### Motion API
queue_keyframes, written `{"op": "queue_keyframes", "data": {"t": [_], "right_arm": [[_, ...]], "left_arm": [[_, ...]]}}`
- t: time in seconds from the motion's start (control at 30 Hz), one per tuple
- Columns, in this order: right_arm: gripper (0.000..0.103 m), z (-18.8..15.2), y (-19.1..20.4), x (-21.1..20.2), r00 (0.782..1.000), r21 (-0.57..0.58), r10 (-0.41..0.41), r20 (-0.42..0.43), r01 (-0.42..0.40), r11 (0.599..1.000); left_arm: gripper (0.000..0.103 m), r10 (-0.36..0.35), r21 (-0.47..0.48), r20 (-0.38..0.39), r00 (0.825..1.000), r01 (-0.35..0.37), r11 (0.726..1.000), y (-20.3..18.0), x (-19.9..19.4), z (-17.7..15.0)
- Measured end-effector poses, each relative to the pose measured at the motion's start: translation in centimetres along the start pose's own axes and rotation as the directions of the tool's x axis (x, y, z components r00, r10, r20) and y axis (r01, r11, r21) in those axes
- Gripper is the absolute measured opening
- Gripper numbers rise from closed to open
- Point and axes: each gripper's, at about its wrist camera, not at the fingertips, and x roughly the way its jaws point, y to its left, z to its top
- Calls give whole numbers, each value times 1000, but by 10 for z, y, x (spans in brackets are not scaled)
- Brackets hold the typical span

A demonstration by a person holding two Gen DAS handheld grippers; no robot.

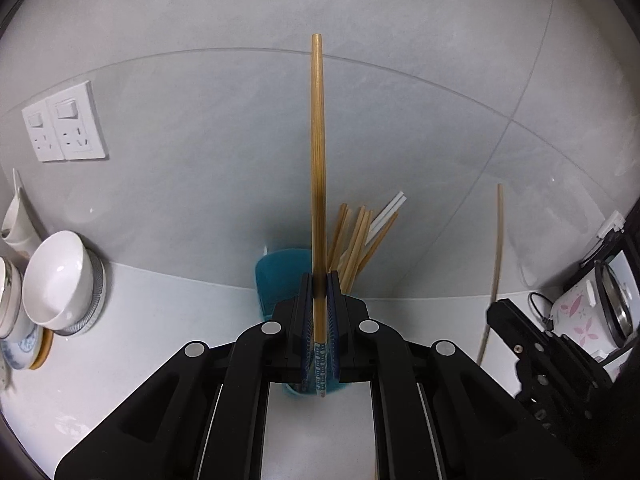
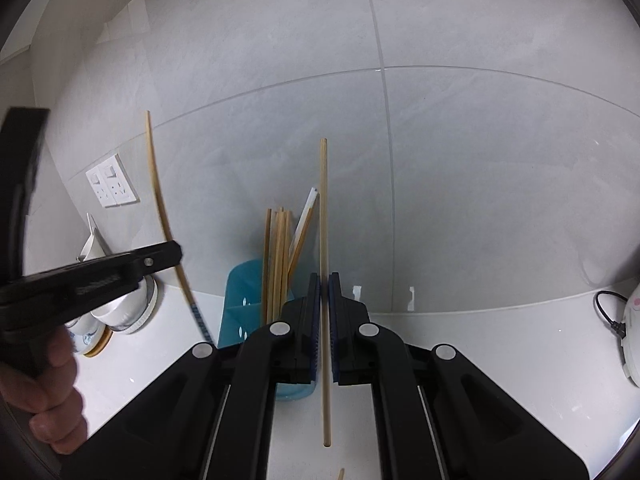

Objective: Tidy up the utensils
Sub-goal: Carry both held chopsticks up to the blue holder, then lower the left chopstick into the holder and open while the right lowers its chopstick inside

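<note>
My left gripper (image 1: 319, 284) is shut on a brown wooden chopstick (image 1: 318, 160) with a blue patterned end, held upright over the blue utensil holder (image 1: 276, 276). The holder stands against the wall with several wooden and white chopsticks (image 1: 356, 240) in it. My right gripper (image 2: 324, 284) is shut on a thin pale chopstick (image 2: 324, 240), upright, just right of the same holder (image 2: 240, 300). The left gripper (image 2: 120, 268) and its chopstick (image 2: 160, 208) show at the left of the right wrist view. The right gripper (image 1: 536, 356) shows at the right of the left wrist view.
White bowls (image 1: 60, 280) stacked on plates stand at the left by the wall, below a double socket (image 1: 64, 128). A white flowered rice cooker (image 1: 592, 312) with a black cord stands at the right. Another chopstick tip (image 2: 340, 474) lies on the white counter (image 2: 500, 360).
</note>
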Motion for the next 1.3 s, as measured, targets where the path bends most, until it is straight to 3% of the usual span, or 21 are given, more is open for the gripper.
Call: {"op": "queue_keyframes", "data": {"t": [0.27,0.5,0.67,0.77,0.87,0.93,1.3], "right_arm": [[3,-5,-4,12,1000,7,11,-1,-11,1000],[3,-15,-10,28,999,15,7,-35,-6,1000],[3,-18,-12,34,999,15,3,-47,-2,1000],[3,-18,-9,36,998,3,6,-58,-6,1000],[3,-16,-6,39,998,-9,14,-66,-15,1000],[3,-11,-3,41,998,-12,22,-59,-23,1000],[3,7,10,47,989,41,144,17,-145,989]], "left_arm": [[7,-12,6,-13,1000,12,1000,0,35,-8],[7,-15,33,-69,997,17,999,-1,71,-25],[7,-9,42,-80,997,13,999,0,78,-32],[13,-5,34,-80,997,8,999,2,77,-33],[27,-8,15,-73,997,9,1000,12,72,-39],[44,-1,-4,-63,998,1,1000,17,65,-40],[86,49,-67,-28,998,-51,996,44,34,-52]]}}
